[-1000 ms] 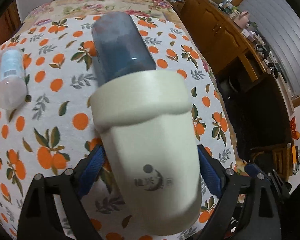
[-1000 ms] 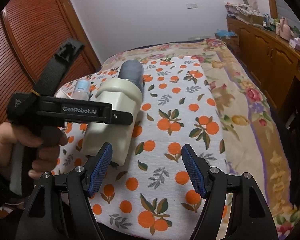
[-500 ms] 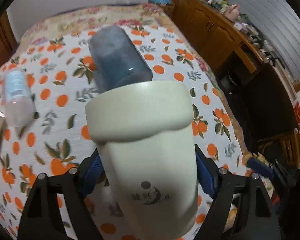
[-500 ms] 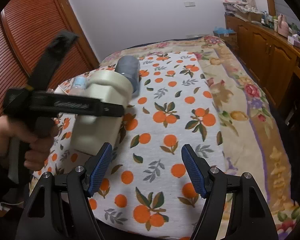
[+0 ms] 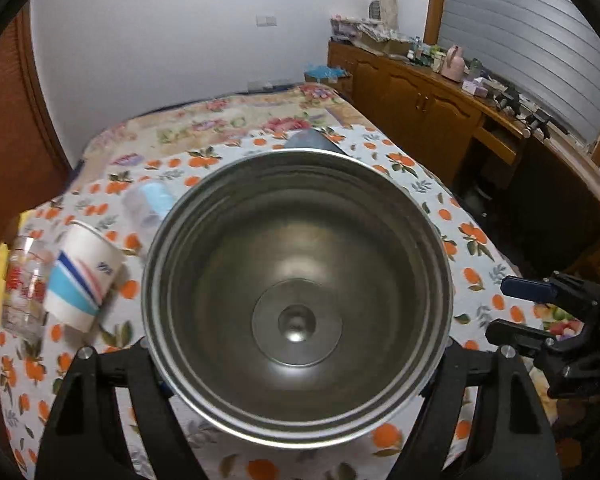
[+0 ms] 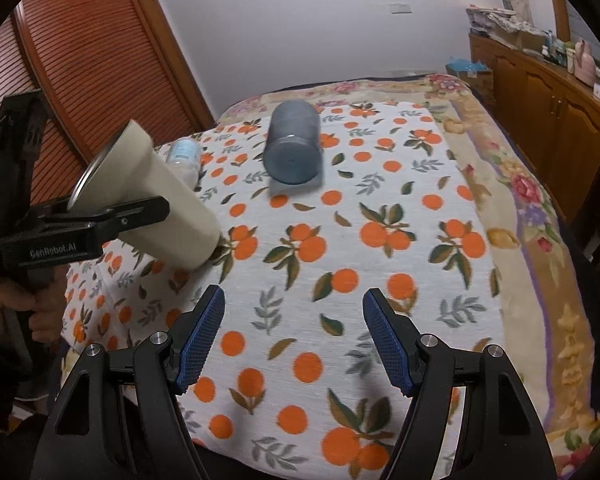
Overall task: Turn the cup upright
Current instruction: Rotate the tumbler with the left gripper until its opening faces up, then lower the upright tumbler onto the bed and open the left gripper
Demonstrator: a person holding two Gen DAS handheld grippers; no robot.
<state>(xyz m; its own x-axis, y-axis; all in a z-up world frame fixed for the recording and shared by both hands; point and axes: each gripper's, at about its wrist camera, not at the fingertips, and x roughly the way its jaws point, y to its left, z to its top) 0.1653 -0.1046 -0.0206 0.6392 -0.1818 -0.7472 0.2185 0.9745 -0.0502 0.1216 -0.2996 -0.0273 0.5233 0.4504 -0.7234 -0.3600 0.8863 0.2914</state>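
- Far left, the left gripper [image 6: 140, 216] clamps the cup [image 6: 160, 200], tilted above the cloth [image 6: 340, 260], steel mouth facing its camera.
- Centre, a blue tumbler [image 6: 294, 148] lies on its side.
- Right gripper [image 6: 294, 336] hovers, jaws wide apart, holding nothing.

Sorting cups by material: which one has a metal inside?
The cream cup held by the left gripper; the paper cup and glass show none.
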